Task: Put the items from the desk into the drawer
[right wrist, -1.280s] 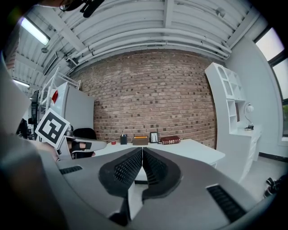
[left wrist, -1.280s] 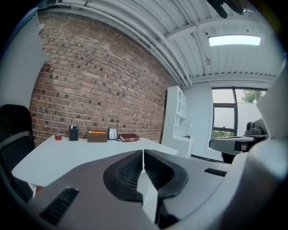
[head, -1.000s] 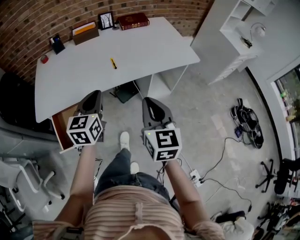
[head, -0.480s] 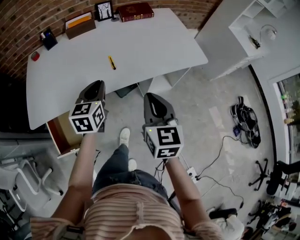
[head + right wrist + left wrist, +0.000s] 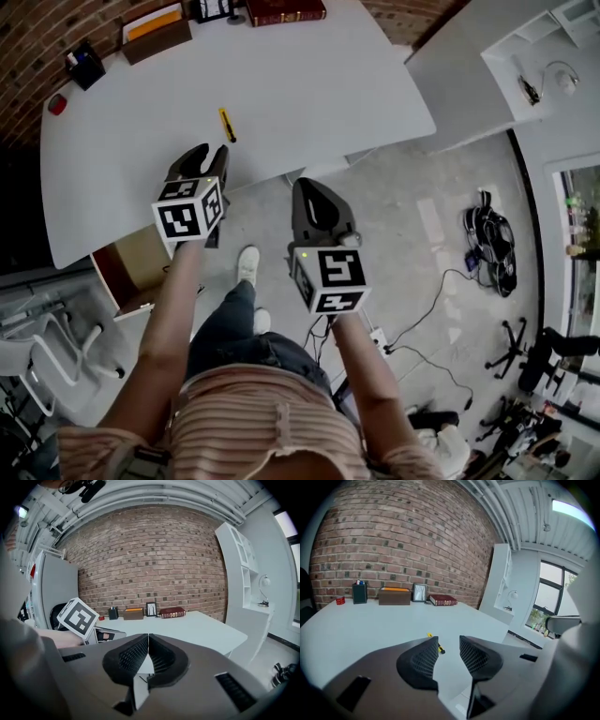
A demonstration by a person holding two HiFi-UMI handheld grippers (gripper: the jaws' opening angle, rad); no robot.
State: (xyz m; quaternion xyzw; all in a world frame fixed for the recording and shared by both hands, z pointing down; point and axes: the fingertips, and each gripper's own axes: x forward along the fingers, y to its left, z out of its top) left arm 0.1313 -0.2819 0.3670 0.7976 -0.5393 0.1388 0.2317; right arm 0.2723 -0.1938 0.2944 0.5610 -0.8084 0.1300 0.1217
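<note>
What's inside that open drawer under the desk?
The drawer shows only bare wooden bottom; its back is hidden beneath the desk, so anything there cannot be seen.

You have open room across the middle of the desk (image 5: 319, 84), with only the yellow pen (image 5: 226, 124) near its front edge. The box (image 5: 157, 36) and book (image 5: 286, 11) stand along the back edge.

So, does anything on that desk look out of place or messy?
Only slightly: a small yellow item lies alone on the desk, while the rest sits lined up along the brick wall. The drawer below hangs open. Nothing looks spilled or broken.
</note>
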